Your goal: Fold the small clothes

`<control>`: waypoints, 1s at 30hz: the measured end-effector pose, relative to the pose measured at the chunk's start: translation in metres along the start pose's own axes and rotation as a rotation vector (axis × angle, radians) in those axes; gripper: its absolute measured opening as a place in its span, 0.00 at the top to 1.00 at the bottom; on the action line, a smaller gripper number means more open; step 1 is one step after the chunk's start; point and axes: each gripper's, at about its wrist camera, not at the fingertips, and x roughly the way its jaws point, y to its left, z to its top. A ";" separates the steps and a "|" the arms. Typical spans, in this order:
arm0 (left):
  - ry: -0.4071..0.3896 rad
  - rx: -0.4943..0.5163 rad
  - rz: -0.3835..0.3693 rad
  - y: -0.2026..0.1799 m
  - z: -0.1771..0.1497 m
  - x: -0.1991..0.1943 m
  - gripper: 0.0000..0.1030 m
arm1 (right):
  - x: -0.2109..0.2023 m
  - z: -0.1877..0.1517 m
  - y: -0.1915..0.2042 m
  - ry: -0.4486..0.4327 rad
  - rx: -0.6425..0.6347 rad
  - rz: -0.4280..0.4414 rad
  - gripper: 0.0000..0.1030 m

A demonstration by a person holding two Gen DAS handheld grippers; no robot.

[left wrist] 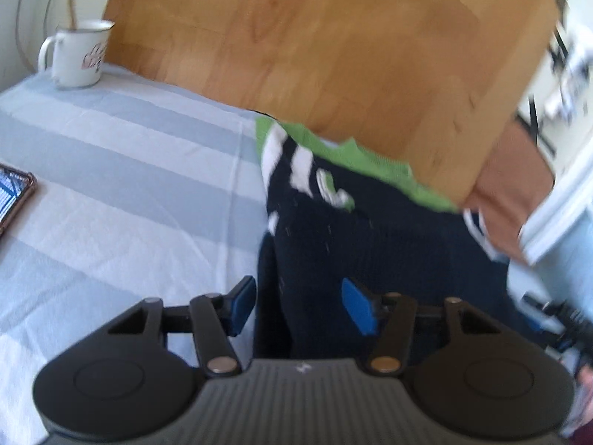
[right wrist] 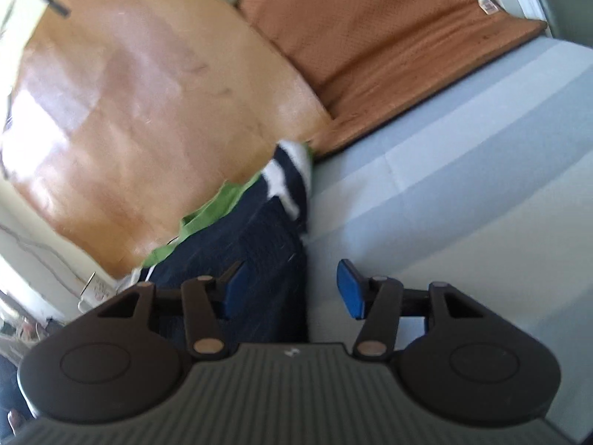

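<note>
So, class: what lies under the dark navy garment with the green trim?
Under the navy garment lies the striped blue-and-white cloth, seen around it on the near side. Its green edge reaches the cloth's far edge. What lies directly beneath is covered, so it cannot be seen.

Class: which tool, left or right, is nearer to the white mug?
Left. The mug stands far off to the left of the left tool, at the cloth's far corner. The right tool straddles the garment's right edge; its view shows no mug.
</note>
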 end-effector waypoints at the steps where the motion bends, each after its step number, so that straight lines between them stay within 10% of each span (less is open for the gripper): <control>1: 0.006 0.032 0.019 -0.005 -0.005 -0.001 0.67 | -0.002 -0.005 0.005 0.011 -0.013 0.011 0.48; 3: 0.027 0.095 0.066 -0.012 -0.015 -0.003 0.90 | -0.010 -0.016 0.012 0.025 -0.048 0.008 0.90; 12: 0.081 0.111 0.076 -0.007 -0.026 -0.018 0.90 | -0.027 -0.043 0.009 -0.002 0.026 -0.019 0.90; 21: -0.037 0.136 0.103 -0.009 0.004 -0.044 0.68 | -0.037 0.015 0.030 -0.077 -0.079 -0.084 0.59; 30: -0.078 -0.008 -0.122 -0.036 0.044 0.040 0.67 | 0.118 0.083 0.113 0.120 -0.086 -0.016 0.59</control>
